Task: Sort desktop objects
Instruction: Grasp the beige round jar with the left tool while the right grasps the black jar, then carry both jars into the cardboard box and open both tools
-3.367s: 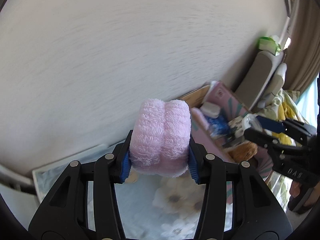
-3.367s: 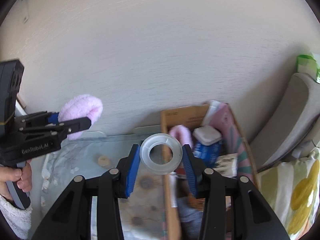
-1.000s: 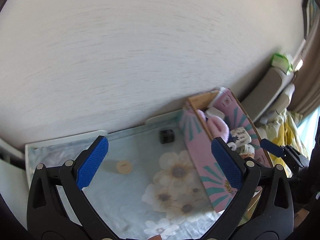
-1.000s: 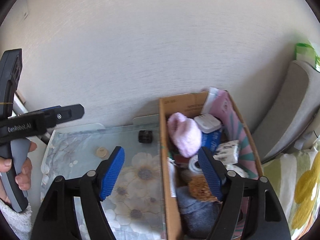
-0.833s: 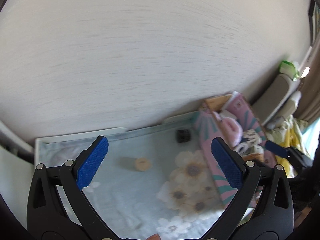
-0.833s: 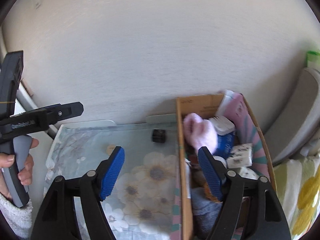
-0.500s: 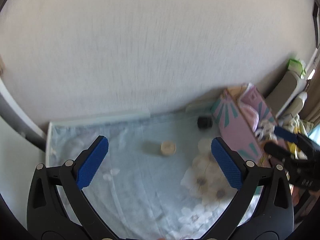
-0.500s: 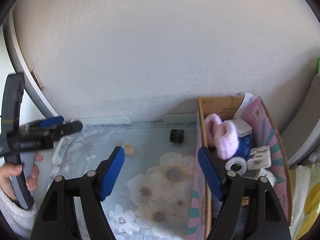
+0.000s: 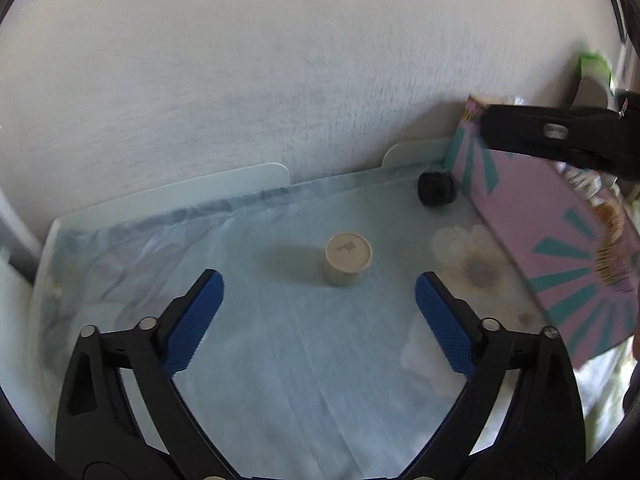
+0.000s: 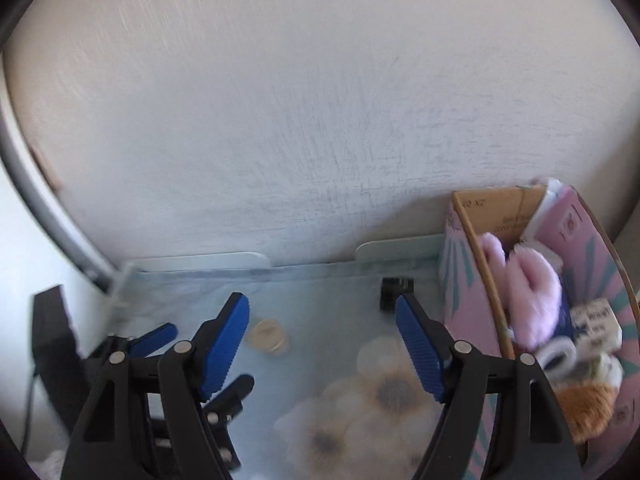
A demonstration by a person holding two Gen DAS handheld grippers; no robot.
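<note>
At the centre of the left wrist view sits a small cream round lidded jar (image 9: 347,259), upright on the pale blue floral tablecloth (image 9: 304,368), and the left gripper (image 9: 318,322) is lined up right behind it, blue pads spread wide with nothing between them. Those jaws have just been closing a touch, yet the jar stands clear ahead of the fingertips, not touching either pad.

Over in the upper right of that same frame, a small black cylindrical cap (image 9: 436,189) lies just beside the pink cardboard box with teal rays (image 9: 560,264), near the wall. In the right wrist view the right gripper (image 10: 322,340) hangs above the cloth, jaws parted and empty, also just narrowing a little; the black cap peeks out just past its right-hand finger, and the cream jar shows low and left, just beside its left-hand finger.

How far along? The box at the right edge of the right wrist view already holds a fluffy pink bundle (image 10: 528,300), a clear tape ring (image 10: 558,354), a brown furry thing and some small packets. Only the jar and the cap remain out on the cloth, so by my reckoning the sort is nearly finished. The jar looks like the left gripper's next pick, and the cap the right's.
</note>
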